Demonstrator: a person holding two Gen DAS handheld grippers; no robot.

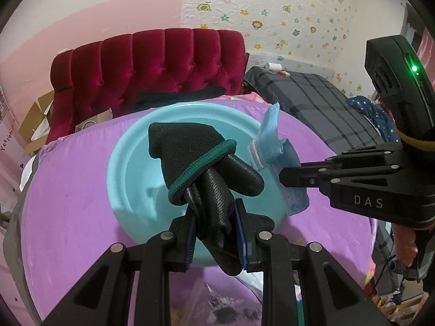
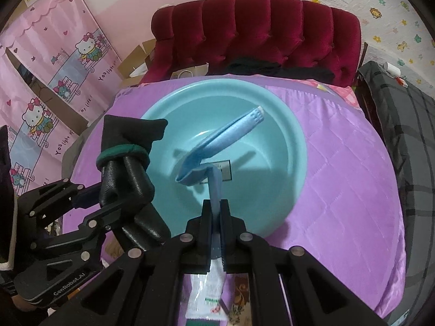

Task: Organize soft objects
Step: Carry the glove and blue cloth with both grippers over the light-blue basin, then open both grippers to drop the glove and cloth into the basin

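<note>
- A bed covered with a purple quilted cover (image 2: 339, 163) fills the middle of both views, with a dark red tufted headboard (image 2: 255, 35) at its far end.
- A grey plaid blanket (image 1: 307, 95) lies along the right side of the bed, with a small white object on it near the wall.
- A pink cartoon-cat curtain (image 2: 46, 81) hangs at the left in the right wrist view, and the wall to the right carries small flower and star stickers.
- A light blue basin (image 2: 272, 146) sits upright on the purple cover, near the middle of the bed. It has a small label on its floor.
- The left gripper (image 1: 216, 233) is clamped on a black glove (image 1: 206, 168) with a green cuff band. Its blue-padded fingers (image 1: 242, 233) press in on the coated finger end, and the knit cuff end sticks up. The glove hangs in the air over the near left rim of the basin, not touching it.
- The right gripper (image 2: 216, 214) is closed tight on a blue face mask (image 2: 217, 146), folded and crumpled. The mask stands up from the fingers and is held in the air above the basin's hollow.
- The two grippers sit near each other, and glove and mask are apart.
- A plastic packet (image 2: 209, 290) lies below the right gripper at the near edge.
</note>
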